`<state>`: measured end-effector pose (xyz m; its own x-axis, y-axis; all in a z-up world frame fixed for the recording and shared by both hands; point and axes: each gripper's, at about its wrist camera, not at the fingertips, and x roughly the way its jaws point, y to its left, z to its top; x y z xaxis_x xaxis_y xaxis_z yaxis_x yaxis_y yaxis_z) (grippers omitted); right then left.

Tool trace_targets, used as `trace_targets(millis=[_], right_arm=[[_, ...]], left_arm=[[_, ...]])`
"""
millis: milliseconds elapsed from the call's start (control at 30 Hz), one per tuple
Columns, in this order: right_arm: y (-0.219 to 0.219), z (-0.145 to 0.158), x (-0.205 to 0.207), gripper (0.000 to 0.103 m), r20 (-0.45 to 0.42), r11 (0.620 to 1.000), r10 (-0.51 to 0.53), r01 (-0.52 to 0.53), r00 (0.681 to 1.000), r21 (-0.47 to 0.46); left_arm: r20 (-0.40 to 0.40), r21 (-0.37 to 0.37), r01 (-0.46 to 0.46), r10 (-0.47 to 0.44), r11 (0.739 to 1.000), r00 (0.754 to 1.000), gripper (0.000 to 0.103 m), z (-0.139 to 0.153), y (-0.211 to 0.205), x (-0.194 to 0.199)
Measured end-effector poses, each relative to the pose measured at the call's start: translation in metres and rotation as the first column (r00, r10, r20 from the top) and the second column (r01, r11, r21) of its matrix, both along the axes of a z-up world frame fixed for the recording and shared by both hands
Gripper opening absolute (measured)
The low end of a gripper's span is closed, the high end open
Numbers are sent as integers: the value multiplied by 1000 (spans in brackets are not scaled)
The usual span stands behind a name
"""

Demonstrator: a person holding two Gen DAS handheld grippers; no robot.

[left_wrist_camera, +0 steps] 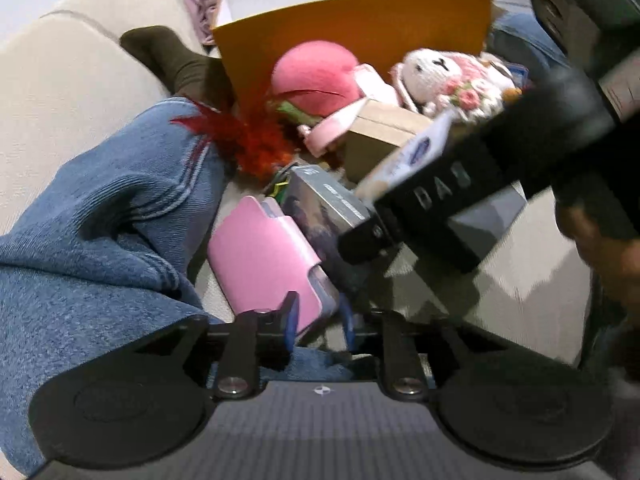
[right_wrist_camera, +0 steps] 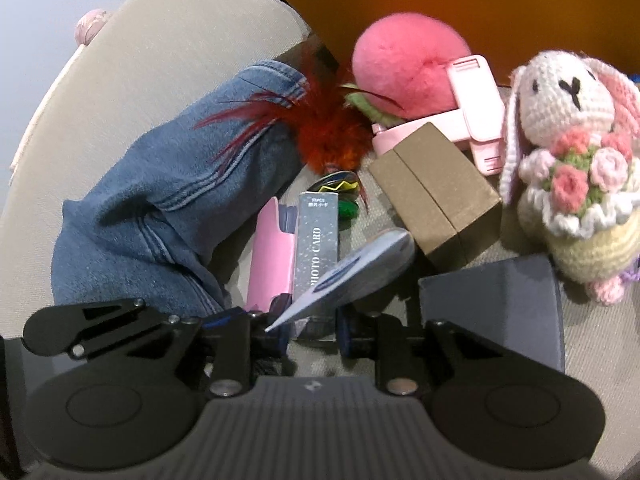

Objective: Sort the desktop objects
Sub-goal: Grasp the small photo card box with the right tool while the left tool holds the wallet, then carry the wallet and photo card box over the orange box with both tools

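Observation:
Desktop objects lie on a beige cushion in front of an orange box [left_wrist_camera: 352,32]. My left gripper [left_wrist_camera: 318,320] is shut on the corner of a pink case [left_wrist_camera: 264,256]. My right gripper [right_wrist_camera: 312,328] is shut on a white and blue packet [right_wrist_camera: 360,272] and holds it tilted above a grey photo card box [right_wrist_camera: 316,240]. In the left wrist view the right gripper shows as a black body [left_wrist_camera: 440,196] with the packet [left_wrist_camera: 416,152] in it. The pink case also shows in the right wrist view [right_wrist_camera: 270,256].
A pink plush ball [right_wrist_camera: 404,60], a crochet rabbit [right_wrist_camera: 572,168], a brown box [right_wrist_camera: 436,196], a pink stand [right_wrist_camera: 476,112], red feathers [right_wrist_camera: 320,132], a dark grey box [right_wrist_camera: 496,304] and a jeans-clad leg [right_wrist_camera: 168,200] crowd the cushion.

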<state>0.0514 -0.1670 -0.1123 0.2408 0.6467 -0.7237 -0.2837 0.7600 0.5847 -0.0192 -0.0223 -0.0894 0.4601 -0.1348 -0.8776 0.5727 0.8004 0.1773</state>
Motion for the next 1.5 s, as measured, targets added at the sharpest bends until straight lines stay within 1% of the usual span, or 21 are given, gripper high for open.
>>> trace_targets(millis=[33,67,100,133,200,333,433,500,567,667,700,767,867,1000,1133,1200,1267,1333,1400,1500], right_arm=[[2,0,2,25,-4,1000,0,0,1000,5],[0,1,1,25,-6,1000,1,-1,1000,12],[-1,2,2,25,-6,1000,2,-2,1000,19],[-2,2,2,25,-6,1000,2,-2,1000,26],[1,2,4,25,-4,1000,5,-5,1000,28],[1,3,2,25,13,1000,18,-18,1000,22],[-2,3,0,25,7,1000,15,-15,1000,22],[-4,-1,5,25,-18,999,3,-3,1000,42],[-7,-3,6,25,-27,999,-2,4,1000,51],[-7,-2,5,25,-24,999,3,-1,1000,54],[-7,-2,5,25,-21,999,6,-5,1000,54],[-7,-2,4,25,-17,999,10,-9,1000,53],[-10,-1,4,25,-16,998,11,-10,1000,60],[-13,8,1,24,-2,998,24,-24,1000,65],[-13,25,-2,24,43,997,55,-57,998,50],[-10,34,-3,24,69,997,74,-76,995,26],[-8,41,-5,24,112,996,83,-84,990,5],[-3,45,-4,24,150,996,82,-77,985,-37],[5,44,0,24,173,994,85,-72,981,-84],[14,44,10,24,197,993,85,-67,977,-99]], left_arm=[[1,14,10,-10,1000,1000,37,-2,-3,-1],[4,36,19,-19,999,1000,40,-4,-7,-2],[7,65,25,-25,998,1000,46,-7,-10,-2],[11,96,27,-29,995,1000,48,-11,-14,-2],[27,189,26,-31,982,999,48,-19,-23,-2],[41,345,52,-70,937,997,48,-37,-40,-1],[36,436,49,-72,899,997,48,-52,-51,5],[43,454,44,-72,890,996,49,-56,-55,6],[53,460,37,-69,887,996,48,-59,-56,7],[68,457,23,-60,889,996,43,-59,-54,7],[76,454,16,-57,891,995,40,-58,-53,7],[88,439,8,-52,898,995,37,-56,-51,5],[117,401,-10,-40,916,992,31,-48,-46,2],[144,291,-56,14,955,989,25,-27,-32,2],[159,171,-110,83,979,984,18,5,-14,5],[125,74,-131,121,989,985,17,24,-6,8],[63,-13,-139,139,990,988,17,41,4,15],[15,-49,-151,152,987,988,17,46,14,19],[-19,-71,-172,171,983,985,17,46,23,30],[-61,-143,-224,218,964,974,17,51,39,50]])
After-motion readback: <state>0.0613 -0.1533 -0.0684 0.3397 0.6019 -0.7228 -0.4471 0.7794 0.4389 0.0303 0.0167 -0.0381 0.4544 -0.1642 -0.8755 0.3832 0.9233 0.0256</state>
